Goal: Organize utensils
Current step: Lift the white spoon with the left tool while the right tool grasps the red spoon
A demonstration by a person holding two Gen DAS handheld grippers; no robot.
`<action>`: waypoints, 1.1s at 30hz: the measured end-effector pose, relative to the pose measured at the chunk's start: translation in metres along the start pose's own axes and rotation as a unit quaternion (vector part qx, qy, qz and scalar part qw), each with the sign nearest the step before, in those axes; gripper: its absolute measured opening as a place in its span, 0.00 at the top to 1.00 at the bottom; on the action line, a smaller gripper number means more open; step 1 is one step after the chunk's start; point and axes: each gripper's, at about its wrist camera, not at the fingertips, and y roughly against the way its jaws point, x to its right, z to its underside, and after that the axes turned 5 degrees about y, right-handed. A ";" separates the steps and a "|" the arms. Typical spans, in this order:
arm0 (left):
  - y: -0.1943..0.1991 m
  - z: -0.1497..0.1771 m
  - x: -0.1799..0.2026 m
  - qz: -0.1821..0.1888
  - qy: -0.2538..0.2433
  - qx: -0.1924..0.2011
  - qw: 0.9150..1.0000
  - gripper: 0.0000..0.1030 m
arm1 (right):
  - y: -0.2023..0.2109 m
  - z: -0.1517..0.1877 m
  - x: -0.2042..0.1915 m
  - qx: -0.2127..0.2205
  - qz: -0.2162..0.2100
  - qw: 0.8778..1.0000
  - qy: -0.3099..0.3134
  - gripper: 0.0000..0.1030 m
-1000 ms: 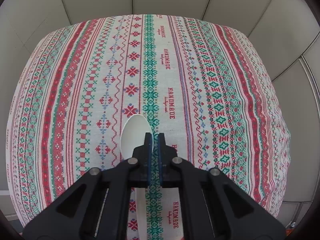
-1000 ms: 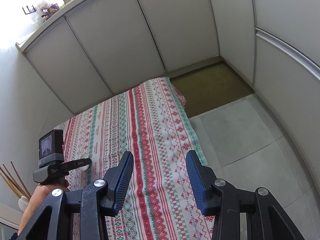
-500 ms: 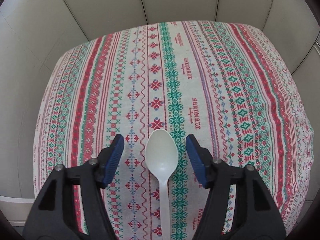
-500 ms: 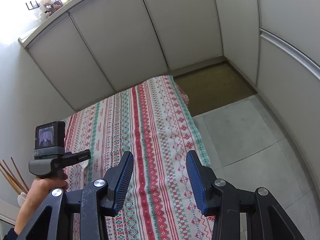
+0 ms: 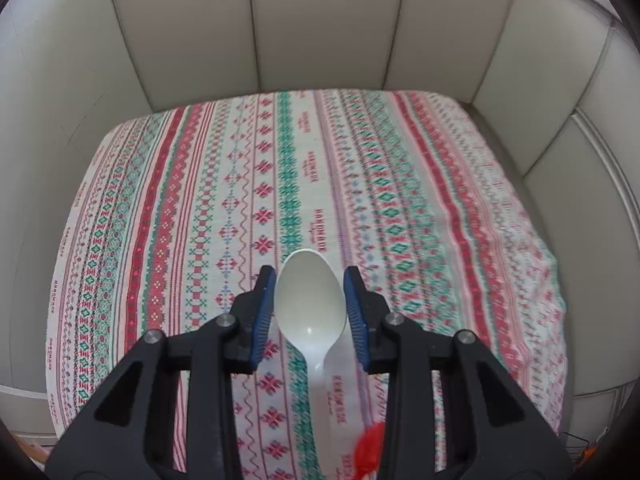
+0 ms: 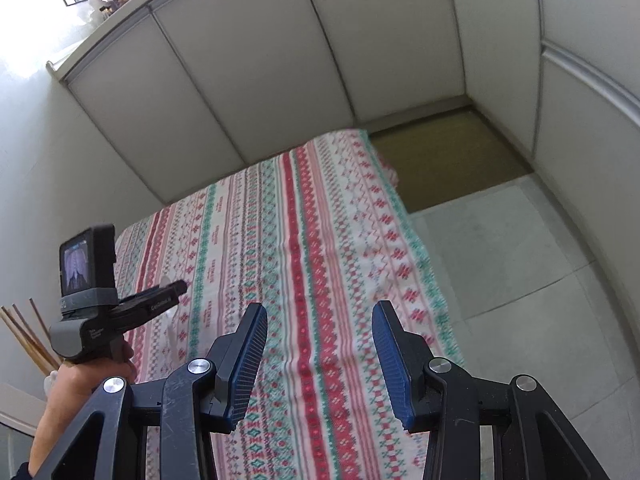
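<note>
Left tool [image 5: 310, 280] hangs open over the worktop [image 5: 420, 216], its fingers either side of the white spoon [image 5: 310, 300] lying on the cloth. Right tool [image 6: 318, 316] gapes wide, holding nothing.

Spoon [image 5: 310, 300] on tablecloth [image 5: 420, 208]
</note>
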 end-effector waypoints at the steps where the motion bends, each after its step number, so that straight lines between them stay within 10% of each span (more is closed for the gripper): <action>1: 0.016 0.004 0.005 0.012 -0.002 0.016 1.000 0.64 | -0.010 0.003 0.001 -0.019 -0.013 1.000 -0.011 0.53; 9: 0.141 0.024 0.025 0.070 -0.026 0.131 0.989 0.64 | -0.071 0.025 -0.011 -0.117 -0.022 0.993 -0.024 0.53; 17: 0.252 0.065 -0.051 0.060 0.026 0.244 0.968 0.64 | -0.120 0.050 -0.058 -0.176 -0.032 0.984 0.027 0.53; 24: 0.252 0.094 -0.130 0.047 0.120 0.302 0.945 0.64 | -0.154 0.059 -0.079 -0.198 -0.029 0.979 0.026 0.53; 33: 0.250 0.109 -0.136 0.028 0.105 0.374 0.921 0.64 | -0.191 0.066 -0.114 -0.217 -0.001 0.975 0.057 0.53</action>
